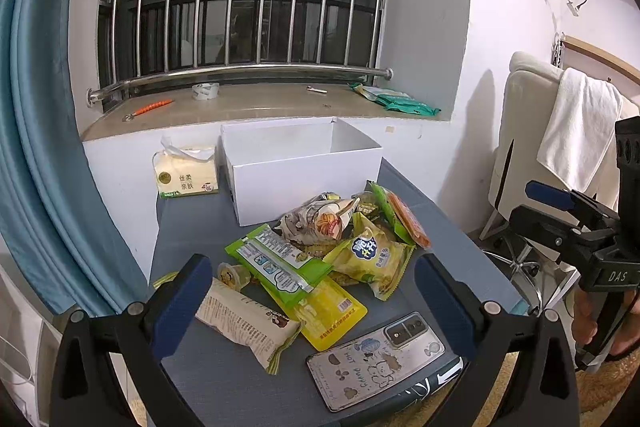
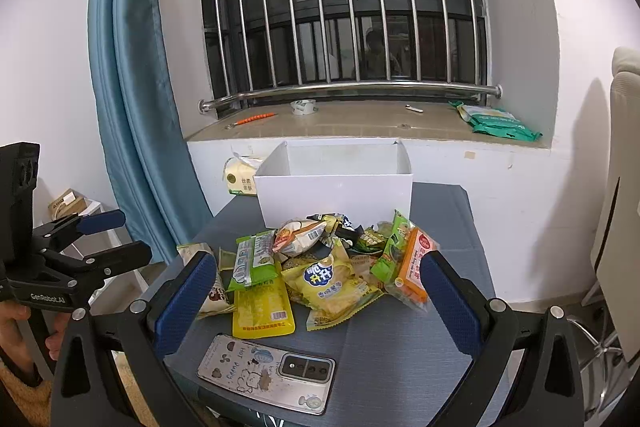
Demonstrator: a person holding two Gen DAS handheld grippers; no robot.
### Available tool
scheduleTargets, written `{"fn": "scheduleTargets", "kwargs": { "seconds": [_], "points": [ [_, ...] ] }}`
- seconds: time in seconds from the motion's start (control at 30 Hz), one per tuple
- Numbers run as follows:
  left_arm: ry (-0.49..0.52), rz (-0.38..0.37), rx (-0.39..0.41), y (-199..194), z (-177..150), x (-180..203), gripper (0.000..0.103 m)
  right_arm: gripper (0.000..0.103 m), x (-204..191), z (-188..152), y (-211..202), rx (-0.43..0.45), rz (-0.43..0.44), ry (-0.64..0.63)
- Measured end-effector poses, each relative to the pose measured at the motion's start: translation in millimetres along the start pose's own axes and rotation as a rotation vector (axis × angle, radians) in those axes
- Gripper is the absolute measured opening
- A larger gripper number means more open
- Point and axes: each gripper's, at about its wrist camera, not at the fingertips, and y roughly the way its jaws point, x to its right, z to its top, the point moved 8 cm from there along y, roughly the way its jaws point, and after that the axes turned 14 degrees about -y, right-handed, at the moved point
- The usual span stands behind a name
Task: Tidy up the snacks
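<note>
A heap of snack packets (image 1: pixel 320 247) (image 2: pixel 328 259) lies mid-table in front of an open white box (image 1: pixel 304 179) (image 2: pixel 336 195); nothing shows inside the box. The heap includes a flat yellow pouch (image 1: pixel 328 315) (image 2: pixel 262 311), a yellow-green chip bag (image 1: pixel 372 259) (image 2: pixel 332 283), a beige packet (image 1: pixel 244 323) and an orange packet (image 2: pixel 412 267). My left gripper (image 1: pixel 314 307) (image 2: pixel 132 235) is open above the table's near left edge, holding nothing. My right gripper (image 2: pixel 318 303) (image 1: pixel 524 203) is open too, hovering short of the heap, and holds nothing.
A phone in a cartoon case (image 1: pixel 376 359) (image 2: pixel 268 367) lies at the near edge of the grey table (image 1: pixel 192 227) (image 2: pixel 400 347). A tissue pack (image 1: pixel 186 173) stands left of the box. The windowsill (image 1: pixel 260 103) holds tape and green packs. A chair with a towel (image 1: pixel 576 131) is at right.
</note>
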Motion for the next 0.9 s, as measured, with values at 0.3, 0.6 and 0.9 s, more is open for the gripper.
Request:
{"fn": "scheduleTargets", "kwargs": {
  "seconds": [0.3,0.6,0.9],
  "points": [
    [-0.001,0.000,-0.001,-0.7,0.2,0.5,0.103,0.103,0.4,0.2,-1.5,-0.002,0.004,0.003],
    [0.001,0.005,0.001,-0.2,1.4,-0.4,0.103,0.103,0.2,0.9,-1.4,-0.003,0.002,0.005],
    [0.005,0.009,-0.002,0.7,0.8,-0.1,0.103,0.103,-0.1,0.9,-1.7,-0.003,0.003,0.007]
  ]
}}
